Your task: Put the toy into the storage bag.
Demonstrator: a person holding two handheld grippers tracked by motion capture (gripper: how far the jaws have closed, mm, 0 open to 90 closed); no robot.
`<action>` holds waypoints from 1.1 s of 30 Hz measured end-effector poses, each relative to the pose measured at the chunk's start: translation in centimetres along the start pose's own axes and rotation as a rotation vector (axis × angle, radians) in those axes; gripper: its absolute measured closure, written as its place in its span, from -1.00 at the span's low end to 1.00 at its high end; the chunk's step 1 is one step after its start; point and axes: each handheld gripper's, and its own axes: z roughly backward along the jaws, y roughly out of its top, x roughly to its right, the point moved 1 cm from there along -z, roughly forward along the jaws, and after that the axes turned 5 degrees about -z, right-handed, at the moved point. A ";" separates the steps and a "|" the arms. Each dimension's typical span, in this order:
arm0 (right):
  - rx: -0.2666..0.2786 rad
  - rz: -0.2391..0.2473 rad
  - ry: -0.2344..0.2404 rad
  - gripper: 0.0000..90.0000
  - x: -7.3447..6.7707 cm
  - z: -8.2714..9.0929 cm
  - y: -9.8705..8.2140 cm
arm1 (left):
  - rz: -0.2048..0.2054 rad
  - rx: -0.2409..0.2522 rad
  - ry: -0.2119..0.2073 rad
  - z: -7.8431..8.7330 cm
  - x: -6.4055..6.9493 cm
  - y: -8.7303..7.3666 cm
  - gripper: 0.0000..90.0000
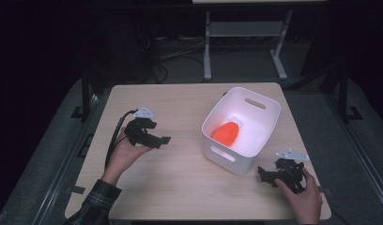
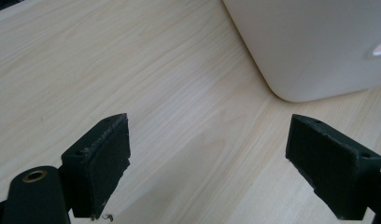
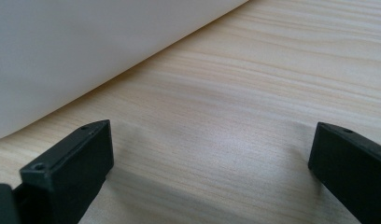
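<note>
A white plastic bin (image 1: pixel 248 105) with handle slots stands on the right half of the wooden table (image 1: pixel 180 103). An orange object (image 1: pixel 226 133) lies inside it on the bottom. My left gripper (image 1: pixel 162 140) is held above the table's left side, pointing toward the bin, open and empty. In the left gripper view the bin's rounded corner (image 2: pixel 310 46) is ahead at upper right, apart from the jaws. My right gripper (image 1: pixel 264 174) rests near the table's front right corner, just in front of the bin, open with nothing between its jaws. The bin wall (image 3: pixel 86 51) is close ahead in the right gripper view.
Bare wood lies between the left gripper and the bin and along the front edge. Beyond the table's far edge stand a grey desk frame (image 1: pixel 246 33) and cables (image 1: pixel 175 51) on a dark floor. Metal rails (image 1: pixel 363 150) run along the table's sides.
</note>
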 end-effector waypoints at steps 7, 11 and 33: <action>0.000 0.000 0.000 -1.00 0.0 0.0 0.0 | -0.013 -0.009 0.020 0.2 0.6 -2.2 -0.70; 0.000 -0.001 0.000 -1.00 0.0 0.0 0.0 | -0.019 -0.030 0.027 0.3 0.8 -3.0 -0.70; 0.000 0.000 0.000 -1.00 0.0 0.0 0.0 | -0.012 0.023 0.069 1.7 2.5 -9.0 -0.69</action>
